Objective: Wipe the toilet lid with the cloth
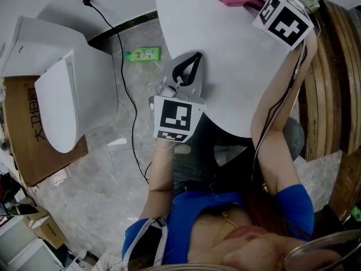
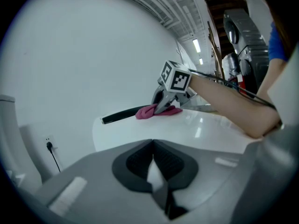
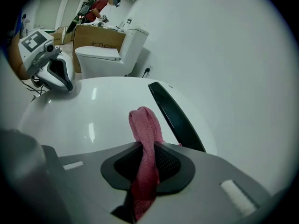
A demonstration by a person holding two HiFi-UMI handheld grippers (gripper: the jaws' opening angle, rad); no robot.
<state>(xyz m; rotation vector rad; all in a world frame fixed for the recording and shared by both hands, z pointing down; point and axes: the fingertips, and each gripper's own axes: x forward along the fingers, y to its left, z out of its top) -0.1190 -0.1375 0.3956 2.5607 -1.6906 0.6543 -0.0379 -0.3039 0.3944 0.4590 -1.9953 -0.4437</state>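
The right claw point(image 3: 145, 167) pinches the cloth point(image 3: 144, 125) at the far end of the toilet lid point(image 3: 84, 115) (left claw point(image 2: 153, 167) pressed together, empty), so press it flat and sweep overlapping strokes toward the near edge.

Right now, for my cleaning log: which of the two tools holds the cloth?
The right tool, shut on the pink cloth; the left tool is shut on nothing.
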